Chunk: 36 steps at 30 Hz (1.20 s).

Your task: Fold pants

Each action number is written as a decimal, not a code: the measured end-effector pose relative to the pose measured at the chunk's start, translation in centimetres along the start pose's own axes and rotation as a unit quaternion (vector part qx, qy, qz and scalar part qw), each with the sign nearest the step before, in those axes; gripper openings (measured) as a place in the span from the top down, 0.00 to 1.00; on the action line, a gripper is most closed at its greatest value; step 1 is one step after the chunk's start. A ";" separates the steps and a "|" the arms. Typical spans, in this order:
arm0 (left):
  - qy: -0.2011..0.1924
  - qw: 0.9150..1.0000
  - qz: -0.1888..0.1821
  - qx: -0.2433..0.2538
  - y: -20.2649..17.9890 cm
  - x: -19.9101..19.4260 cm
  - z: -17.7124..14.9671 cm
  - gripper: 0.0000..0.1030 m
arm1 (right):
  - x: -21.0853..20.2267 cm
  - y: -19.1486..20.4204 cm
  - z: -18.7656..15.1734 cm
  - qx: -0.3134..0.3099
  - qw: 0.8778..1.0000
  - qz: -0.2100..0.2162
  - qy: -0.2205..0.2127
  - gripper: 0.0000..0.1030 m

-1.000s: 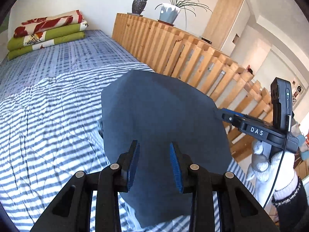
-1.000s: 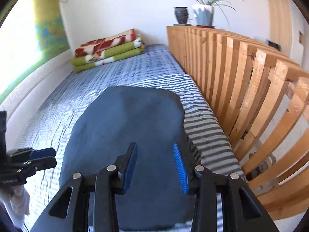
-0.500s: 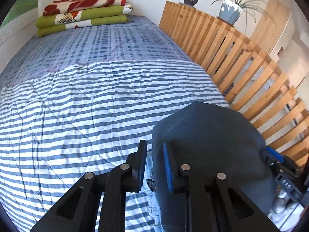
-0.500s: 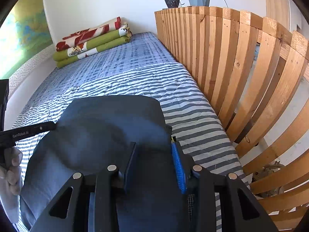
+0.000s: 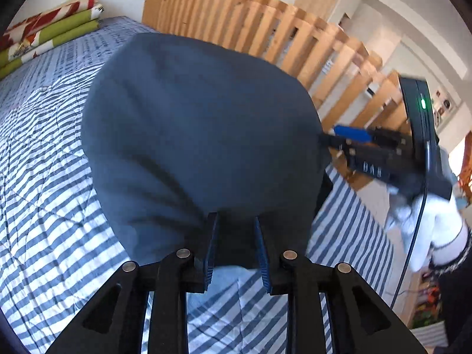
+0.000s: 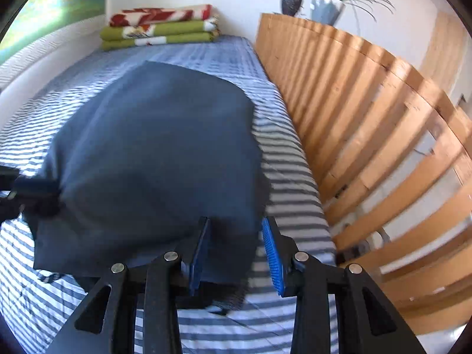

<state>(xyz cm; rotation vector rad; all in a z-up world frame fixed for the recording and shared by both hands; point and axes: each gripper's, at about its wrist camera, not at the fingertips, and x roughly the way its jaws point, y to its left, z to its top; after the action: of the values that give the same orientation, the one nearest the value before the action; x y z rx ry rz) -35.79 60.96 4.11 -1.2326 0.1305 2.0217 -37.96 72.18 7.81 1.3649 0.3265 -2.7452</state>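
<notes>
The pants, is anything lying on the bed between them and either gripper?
Nothing visible. The pants already lie between the fingers of the left gripper and the right gripper; only striped bedding surrounds them. The folded blankets are far off.

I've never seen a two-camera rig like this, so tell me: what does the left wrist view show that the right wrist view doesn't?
Only the left wrist view shows the right gripper from the side, a white-gloved hand holding it, and the room beyond the bed.

Only the right wrist view shows the green wall picture and the whole potted plant beside a dark vase.

Both show the dark blue pants on the striped bedspread, the folded blankets and the wooden slat rail.
</notes>
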 end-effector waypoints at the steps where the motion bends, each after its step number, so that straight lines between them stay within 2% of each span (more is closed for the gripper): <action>1: 0.014 1.000 -0.004 0.011 -0.9 0.2 -1.0 0.74 | -0.1 -0.9 -0.3 0.019 1.000 -0.014 0.007 0.69; 3: 0.037 0.999 0.003 0.025 -2.3 0.3 -2.9 0.74 | -1.0 -2.0 -1.0 0.045 0.999 -0.025 0.013 0.69; 6: 0.030 0.999 0.007 0.024 -3.2 -2.0 -5.3 0.74 | -3.4 -2.1 -2.1 0.077 0.997 -0.008 0.009 0.69; 9: -0.001 1.000 0.018 0.000 -3.3 -5.8 -7.3 0.74 | -6.4 -0.7 -3.6 0.085 0.996 0.016 -0.014 0.66; 13: -0.054 0.996 0.055 -0.035 -2.0 -11.2 -9.8 0.73 | -10.3 2.3 -6.7 0.105 0.991 0.072 -0.034 0.66; 17: -0.082 0.990 0.095 -0.063 -0.1 -16.8 -12.8 0.59 | -14.3 7.1 -9.6 0.103 0.987 0.115 -0.052 0.66; 19: -0.086 0.988 0.103 -0.072 0.6 -18.5 -14.6 0.55 | -16.1 9.2 -11.2 0.119 0.981 0.140 -0.060 0.63; 21: -0.094 0.985 0.120 -0.078 0.9 -20.2 -16.6 0.47 | -17.8 11.4 -12.6 0.125 0.977 0.157 -0.068 0.55; 23: -0.101 0.982 0.135 -0.082 1.3 -21.9 -19.1 0.39 | -19.3 13.8 -14.0 0.112 0.980 0.144 -0.081 0.52; 26: -0.108 0.978 0.150 -0.094 2.2 -24.1 -22.3 0.35 | -21.2 16.9 -15.7 0.099 0.984 0.122 -0.089 0.46; 29: -0.121 0.973 0.160 -0.115 3.2 -26.5 -25.1 0.29 | -22.5 19.0 -17.2 0.106 0.982 0.136 -0.081 0.38; 36: -0.144 0.964 0.189 -0.117 3.0 -31.0 -28.7 0.24 | -25.5 22.8 -19.3 0.093 0.986 0.114 -0.081 0.37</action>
<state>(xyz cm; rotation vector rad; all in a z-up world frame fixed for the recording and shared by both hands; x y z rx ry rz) -9.06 29.27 12.78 -1.0969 -0.0182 2.5887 -4.08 52.99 13.06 1.1206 -0.0910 -2.7225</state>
